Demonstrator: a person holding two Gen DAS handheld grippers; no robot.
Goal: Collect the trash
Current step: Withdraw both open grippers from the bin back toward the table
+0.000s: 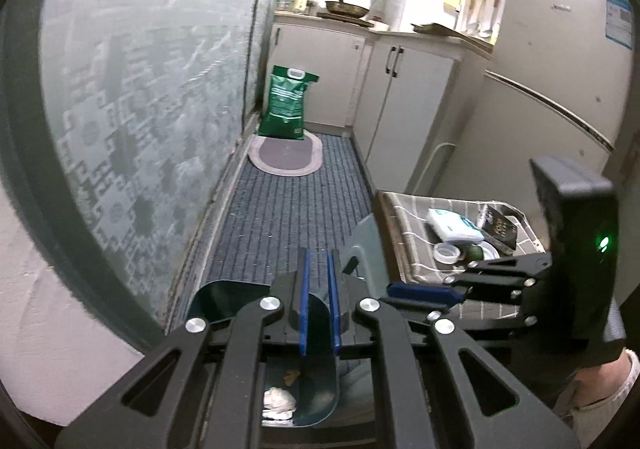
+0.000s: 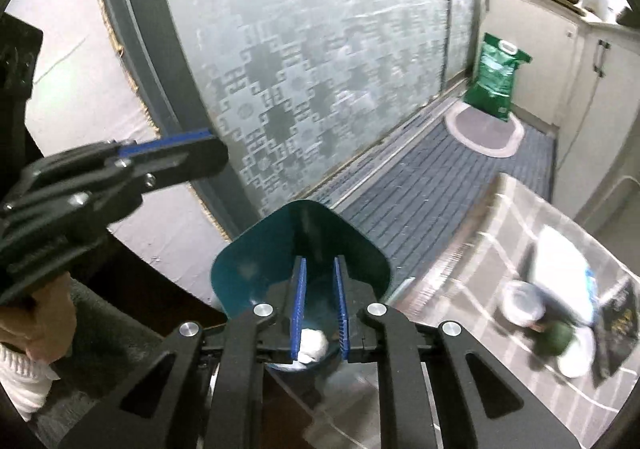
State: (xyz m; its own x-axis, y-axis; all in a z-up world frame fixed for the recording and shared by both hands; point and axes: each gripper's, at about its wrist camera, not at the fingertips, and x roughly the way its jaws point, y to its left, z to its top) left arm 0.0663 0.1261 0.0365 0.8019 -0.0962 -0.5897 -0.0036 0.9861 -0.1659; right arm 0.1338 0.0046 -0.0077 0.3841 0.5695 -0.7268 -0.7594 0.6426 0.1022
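A teal trash bin (image 1: 224, 301) stands on the floor below both grippers; it also shows in the right wrist view (image 2: 256, 269). Crumpled white paper (image 1: 279, 401) and a brown scrap (image 1: 292, 376) lie at its bottom. My left gripper (image 1: 319, 257) hovers over the bin, jaws slightly apart with nothing between them. My right gripper (image 2: 319, 263) is over the bin too, jaws slightly apart and empty, with white paper (image 2: 314, 345) seen below it. The right gripper also shows in the left wrist view (image 1: 416, 291), and the left one in the right wrist view (image 2: 184, 149).
A small table with a striped cloth (image 1: 416, 221) holds a tissue pack (image 1: 454, 227), a white lid (image 1: 447, 253), a green object (image 2: 554, 335) and a black packet (image 1: 500, 227). A frosted glass door (image 1: 140, 89) is at left. A green bag (image 1: 286, 105) and cabinets (image 1: 404, 97) stand behind.
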